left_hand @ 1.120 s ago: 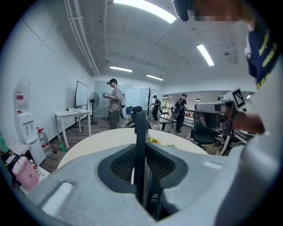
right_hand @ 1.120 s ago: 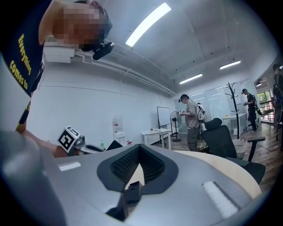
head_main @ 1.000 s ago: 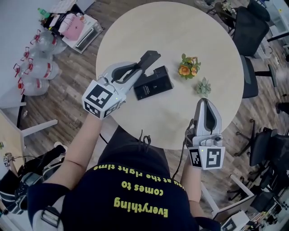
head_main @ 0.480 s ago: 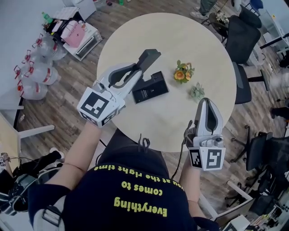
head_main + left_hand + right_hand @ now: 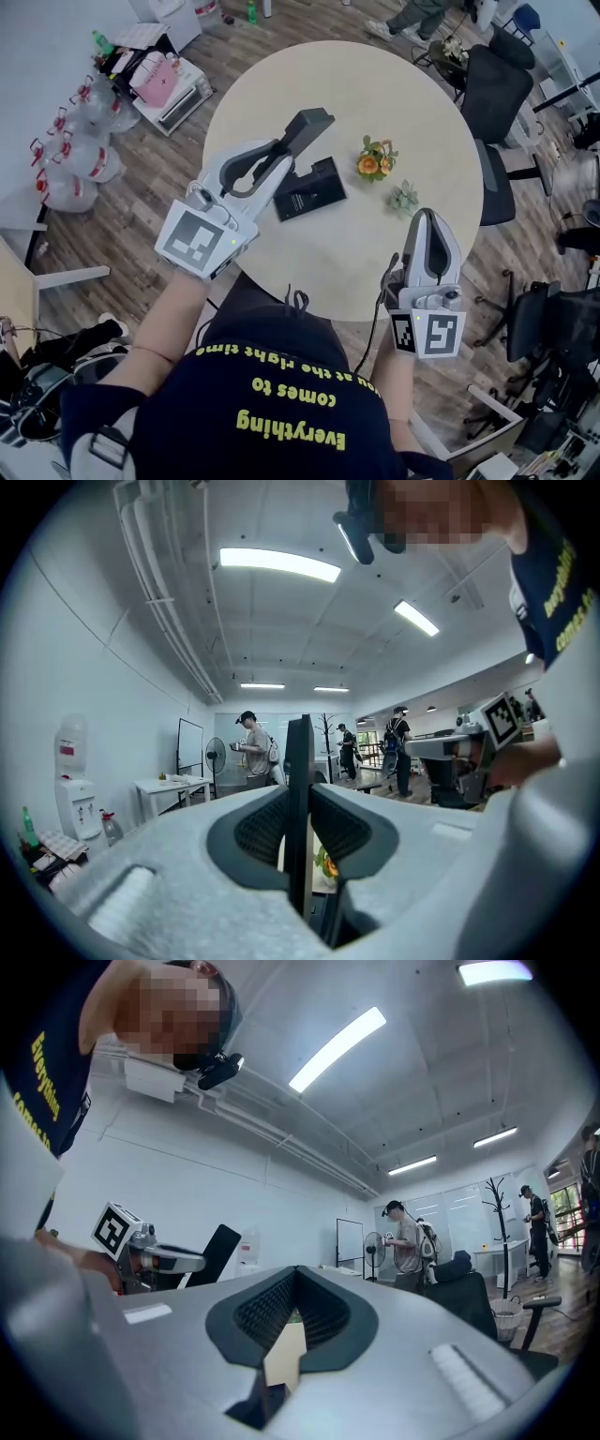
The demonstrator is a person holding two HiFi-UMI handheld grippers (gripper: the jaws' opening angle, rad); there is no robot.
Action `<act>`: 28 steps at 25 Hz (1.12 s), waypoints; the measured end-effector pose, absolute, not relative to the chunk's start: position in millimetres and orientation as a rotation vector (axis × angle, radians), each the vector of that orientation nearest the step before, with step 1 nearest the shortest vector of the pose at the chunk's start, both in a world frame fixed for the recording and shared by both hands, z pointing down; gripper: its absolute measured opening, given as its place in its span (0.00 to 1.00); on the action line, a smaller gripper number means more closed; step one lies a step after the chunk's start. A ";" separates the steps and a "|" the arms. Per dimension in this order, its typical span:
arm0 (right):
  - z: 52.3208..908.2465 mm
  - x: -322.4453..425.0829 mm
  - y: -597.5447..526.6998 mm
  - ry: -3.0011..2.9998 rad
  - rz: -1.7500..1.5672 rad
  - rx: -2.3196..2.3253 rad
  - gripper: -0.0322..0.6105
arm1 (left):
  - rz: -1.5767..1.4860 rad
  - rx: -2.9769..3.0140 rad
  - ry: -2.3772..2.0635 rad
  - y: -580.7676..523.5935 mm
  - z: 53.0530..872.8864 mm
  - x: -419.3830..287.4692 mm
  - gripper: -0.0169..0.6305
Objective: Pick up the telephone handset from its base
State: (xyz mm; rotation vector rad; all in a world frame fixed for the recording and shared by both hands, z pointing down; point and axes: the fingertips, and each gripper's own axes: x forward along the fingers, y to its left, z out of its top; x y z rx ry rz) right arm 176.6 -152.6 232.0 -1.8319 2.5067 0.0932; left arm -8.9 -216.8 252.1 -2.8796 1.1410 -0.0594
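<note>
My left gripper is shut on the black telephone handset and holds it in the air above and left of its black base, which rests on the round table. In the left gripper view the handset stands edge-on between the ribbed pads. My right gripper hovers over the table's near right edge, shut with nothing in it. In the right gripper view its jaws meet, and the handset shows at the left.
An orange flower pot and a small succulent sit on the table right of the base. Office chairs stand at the right. Water bottles lie on the floor at the left. People stand far off in the room.
Both grippers have risen. The left one has carried the handset higher and farther from the base. The right one stays shut.
</note>
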 end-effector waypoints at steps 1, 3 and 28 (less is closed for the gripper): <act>230.7 176.4 -152.2 2.506 0.104 -1.834 0.07 | -0.052 -2.880 1.146 -216.4 251.4 -9.8 0.14; 228.2 175.6 -150.9 2.504 0.122 -1.835 0.07 | -0.031 -2.884 1.156 -215.7 249.5 -12.2 0.14; 229.0 177.9 -152.9 2.511 0.120 -1.844 0.07 | 0.003 -2.915 1.138 -217.1 257.6 -7.1 0.14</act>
